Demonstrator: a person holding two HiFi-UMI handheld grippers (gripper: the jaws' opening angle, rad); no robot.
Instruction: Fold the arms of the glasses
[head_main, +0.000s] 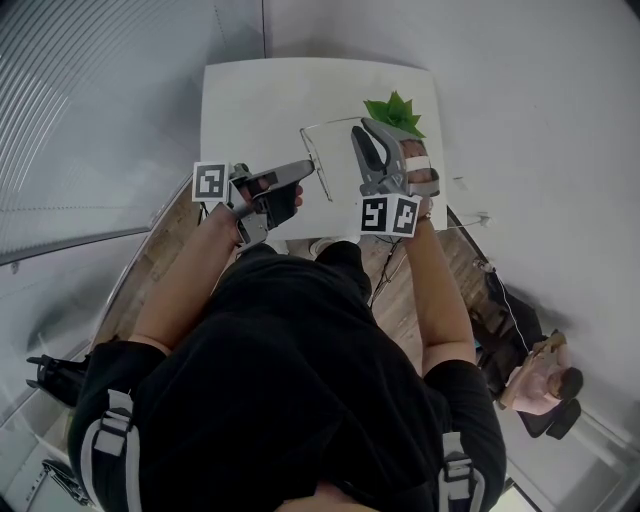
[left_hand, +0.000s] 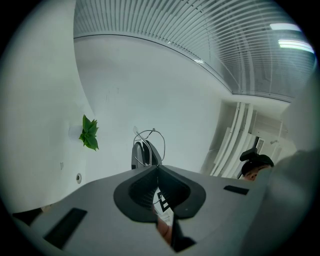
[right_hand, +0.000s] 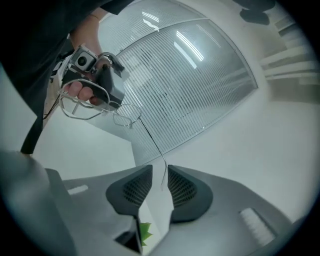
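1. The glasses (right_hand: 111, 113) are held in the air over the surface (head_main: 250, 100). They are pinched at the frame by the left gripper (left_hand: 157, 169), evidently as a fixed anchor.
2. The right gripper (right_hand: 160, 172) is spread. One arm (right_hand: 150, 142) hangs with its tip between the pads, unpressed.
3. That arm is judged not yet folded; it appears positioned for a swing toward the lenses.

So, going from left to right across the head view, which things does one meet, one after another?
left tool → glasses → right tool → another person, low at the far right
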